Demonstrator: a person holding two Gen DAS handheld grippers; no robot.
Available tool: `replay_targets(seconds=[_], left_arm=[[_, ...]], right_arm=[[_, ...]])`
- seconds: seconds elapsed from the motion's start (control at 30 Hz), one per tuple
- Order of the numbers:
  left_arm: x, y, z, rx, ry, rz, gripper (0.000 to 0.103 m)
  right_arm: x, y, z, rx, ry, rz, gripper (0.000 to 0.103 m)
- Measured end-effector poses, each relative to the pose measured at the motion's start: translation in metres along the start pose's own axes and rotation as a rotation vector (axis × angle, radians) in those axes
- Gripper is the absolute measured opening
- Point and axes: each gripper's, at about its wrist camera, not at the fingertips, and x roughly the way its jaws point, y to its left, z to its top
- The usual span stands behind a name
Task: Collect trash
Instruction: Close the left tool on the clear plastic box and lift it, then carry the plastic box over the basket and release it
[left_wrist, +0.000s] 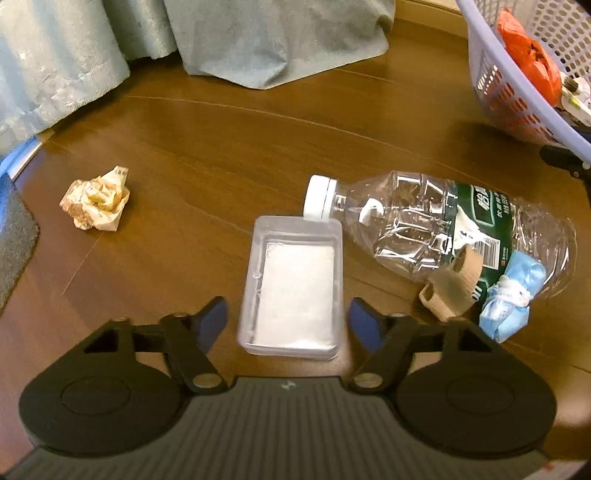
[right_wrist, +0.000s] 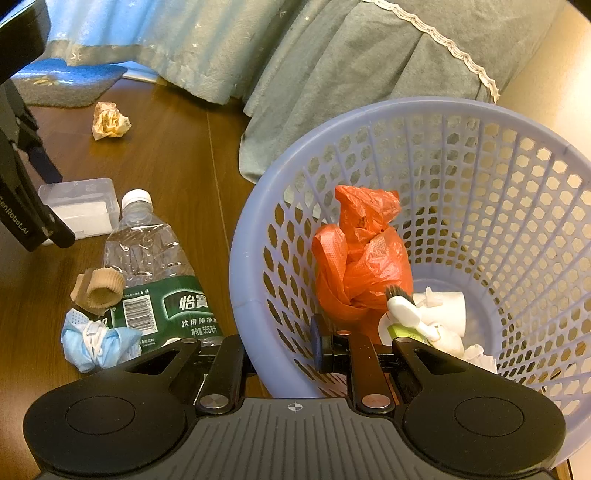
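Here, the left gripper is seen open above the wooden floor, its blue pads on either side of a clear plastic box without touching it. The right gripper is clamped on the rim of the lavender basket, tilted, with an orange bag inside. A crushed bottle, a crumpled wrapper and a blue mask are left on the floor.

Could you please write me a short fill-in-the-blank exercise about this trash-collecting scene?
1. The bottle lies on its ____.
2. The left tool straddles the clear ____.
3. The right tool is clamped on the basket's ____.
4. The bag in the basket is ____.

Missing: side; box; rim; red
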Motion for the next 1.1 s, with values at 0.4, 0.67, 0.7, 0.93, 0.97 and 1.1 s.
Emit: replay_targets(seconds=[0.4, 0.67, 0.7, 0.93, 0.97, 1.1], left_arm=[[-0.026, 0.009, 0.007, 0.011, -0.002, 0.02, 0.051], [-0.073, 0.016, 0.027, -0.006, -0.061, 0.007, 0.051], [-0.079, 0.016, 0.031, -0.013, -0.072, 0.003, 0.051], [-0.117, 0.01, 0.061, -0.036, -0.154, -0.04, 0.051], [-0.12, 0.008, 0.065, -0.037, -0.163, -0.05, 0.051], [-0.133, 0.0, 0.079, -0.047, -0.191, -0.084, 0.051]], right_arm=[[0.0, 0.0, 0.002, -0.001, 0.003, -0.001, 0.014], [0.001, 0.002, 0.003, -0.001, 0.008, -0.005, 0.014], [0.0, 0.002, 0.003, -0.002, 0.008, -0.006, 0.014], [-0.001, 0.002, 0.003, -0.005, 0.009, -0.007, 0.014], [-0.001, 0.002, 0.003, -0.006, 0.009, -0.007, 0.014], [-0.001, 0.002, 0.003, -0.005, 0.009, -0.007, 0.014]])
